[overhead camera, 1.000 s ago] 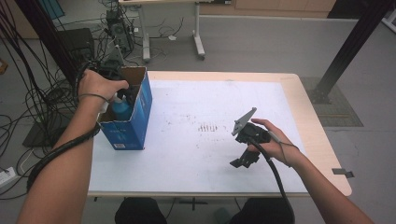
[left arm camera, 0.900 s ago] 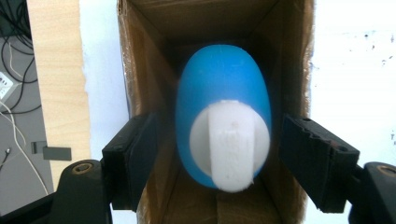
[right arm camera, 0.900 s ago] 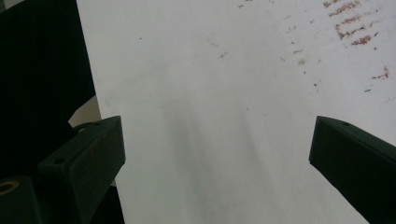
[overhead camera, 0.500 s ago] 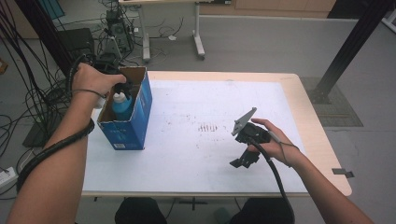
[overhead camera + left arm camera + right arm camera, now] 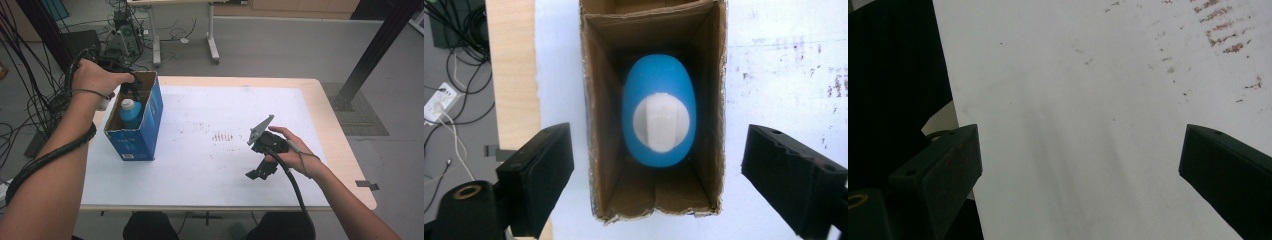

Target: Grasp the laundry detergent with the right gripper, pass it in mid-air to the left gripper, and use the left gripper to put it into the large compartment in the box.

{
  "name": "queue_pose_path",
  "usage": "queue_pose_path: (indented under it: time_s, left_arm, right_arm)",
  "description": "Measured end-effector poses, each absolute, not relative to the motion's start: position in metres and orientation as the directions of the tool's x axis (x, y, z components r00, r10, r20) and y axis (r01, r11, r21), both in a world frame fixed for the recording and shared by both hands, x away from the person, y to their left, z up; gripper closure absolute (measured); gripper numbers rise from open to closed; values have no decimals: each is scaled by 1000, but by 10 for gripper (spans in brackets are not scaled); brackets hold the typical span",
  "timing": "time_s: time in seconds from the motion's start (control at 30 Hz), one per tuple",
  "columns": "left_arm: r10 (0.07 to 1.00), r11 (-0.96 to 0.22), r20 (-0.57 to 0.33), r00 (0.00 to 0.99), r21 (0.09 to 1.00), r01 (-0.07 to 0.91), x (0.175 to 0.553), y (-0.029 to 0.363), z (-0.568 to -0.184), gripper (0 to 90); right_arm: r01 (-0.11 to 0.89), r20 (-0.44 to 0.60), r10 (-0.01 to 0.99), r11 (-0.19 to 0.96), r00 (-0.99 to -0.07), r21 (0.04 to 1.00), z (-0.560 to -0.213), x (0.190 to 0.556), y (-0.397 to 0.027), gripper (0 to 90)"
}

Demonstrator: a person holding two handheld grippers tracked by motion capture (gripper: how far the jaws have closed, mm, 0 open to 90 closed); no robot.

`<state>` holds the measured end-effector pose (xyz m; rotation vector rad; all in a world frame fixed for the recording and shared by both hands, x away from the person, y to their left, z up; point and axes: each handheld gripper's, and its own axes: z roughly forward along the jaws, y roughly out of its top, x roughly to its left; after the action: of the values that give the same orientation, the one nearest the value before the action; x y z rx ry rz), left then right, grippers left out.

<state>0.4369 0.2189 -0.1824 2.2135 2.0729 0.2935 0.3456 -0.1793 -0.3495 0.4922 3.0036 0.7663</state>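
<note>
With jaws just opened wide above the box [image 5: 599, 130], left gripper [image 5: 131, 89] grips nothing; blue bottle [image 5: 659, 112] stands inside. Could snag the cardboard rim, perhaps. Right gripper [image 5: 1083, 175] open, idle.

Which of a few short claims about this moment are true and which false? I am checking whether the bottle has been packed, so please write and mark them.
1. The blue plastic bottle with a white cap stands inside the open blue cardboard box. True.
2. The left gripper is clamped on the bottle's cap. False: its jaws have just been opening and stand wide apart above the box, with nothing between the pads.
3. The box sits near the left edge of the white-topped table. True.
4. The right gripper holds a second bottle. False: its jaws are open and empty over the bare tabletop.
5. The bottle lies on its side on the table. False: it is upright in the box.
</note>
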Motion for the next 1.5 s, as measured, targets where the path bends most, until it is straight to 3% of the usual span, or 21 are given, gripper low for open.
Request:
queue_pose_path:
  time_s: [0.3,0.83,1.5]
  left_arm:
    - [994,-96,78,81,208,973,432,216,-173,46]
    - [992,-129,31,125,204,971,434,205,-178,50]
    - [947,-296,-61,314,204,933,434,110,-205,52]
  right_arm:
    - [299,76,299,835,-951,462,-350,346,-179,35]
    - [303,77,302,836,-950,457,-350,346,-178,35]
    - [304,71,306,839,-949,451,-349,339,-175,35]
